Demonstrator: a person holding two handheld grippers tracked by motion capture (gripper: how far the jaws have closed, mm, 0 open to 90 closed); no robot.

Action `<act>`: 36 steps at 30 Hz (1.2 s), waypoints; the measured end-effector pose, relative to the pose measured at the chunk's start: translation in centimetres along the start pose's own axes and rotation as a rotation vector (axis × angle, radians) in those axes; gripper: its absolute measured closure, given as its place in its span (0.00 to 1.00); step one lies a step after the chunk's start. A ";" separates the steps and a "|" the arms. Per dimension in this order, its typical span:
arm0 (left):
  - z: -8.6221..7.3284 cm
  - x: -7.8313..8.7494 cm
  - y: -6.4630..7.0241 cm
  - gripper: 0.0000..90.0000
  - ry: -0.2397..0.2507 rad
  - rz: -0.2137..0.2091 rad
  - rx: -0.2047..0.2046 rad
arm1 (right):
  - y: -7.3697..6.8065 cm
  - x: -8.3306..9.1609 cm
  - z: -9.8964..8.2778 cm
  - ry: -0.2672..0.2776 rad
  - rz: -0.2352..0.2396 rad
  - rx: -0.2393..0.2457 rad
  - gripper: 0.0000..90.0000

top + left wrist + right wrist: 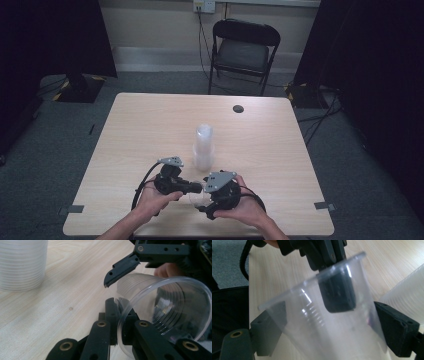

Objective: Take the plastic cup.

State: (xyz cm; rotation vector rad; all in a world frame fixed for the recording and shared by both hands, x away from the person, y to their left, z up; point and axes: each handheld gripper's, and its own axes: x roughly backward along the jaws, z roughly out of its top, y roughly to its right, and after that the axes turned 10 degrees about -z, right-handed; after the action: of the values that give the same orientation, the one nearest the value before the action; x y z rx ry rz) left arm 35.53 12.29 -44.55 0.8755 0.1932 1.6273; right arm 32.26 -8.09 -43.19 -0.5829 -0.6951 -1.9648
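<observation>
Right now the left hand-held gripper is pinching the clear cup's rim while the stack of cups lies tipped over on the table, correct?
Not quite: the stack of cups stands upright, as the high view shows. The left hand-held gripper does pinch the clear cup at its rim.

A light wooden table [150,125] with rounded corners stands on grey carpet [45,165]. A tall stack of clear plastic cups [204,147] stands upright on it, just beyond the two grippers, nearer the left gripper [192,187]. Farther off, well past the stack, a small dark round cable hole [238,108] sits in the tabletop.
</observation>
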 end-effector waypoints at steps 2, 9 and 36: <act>0.0 -0.3 0.1 0.97 -0.003 0.008 -0.001 | -0.2 0.0 0.1 -0.005 -0.018 0.010 0.17; 0.0 -0.3 0.1 0.96 -0.011 0.010 0.000 | -0.8 0.0 0.4 0.002 -0.039 0.045 0.22; 0.2 -0.5 -0.2 0.99 -0.042 0.000 0.053 | -2.2 0.2 1.2 0.028 -0.106 0.146 0.31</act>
State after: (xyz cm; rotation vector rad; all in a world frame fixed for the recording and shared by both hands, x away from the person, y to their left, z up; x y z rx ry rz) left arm 35.85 11.83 -44.72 0.9495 0.2083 1.6091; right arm 30.38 -6.56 -42.73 -0.4367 -0.8584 -1.9958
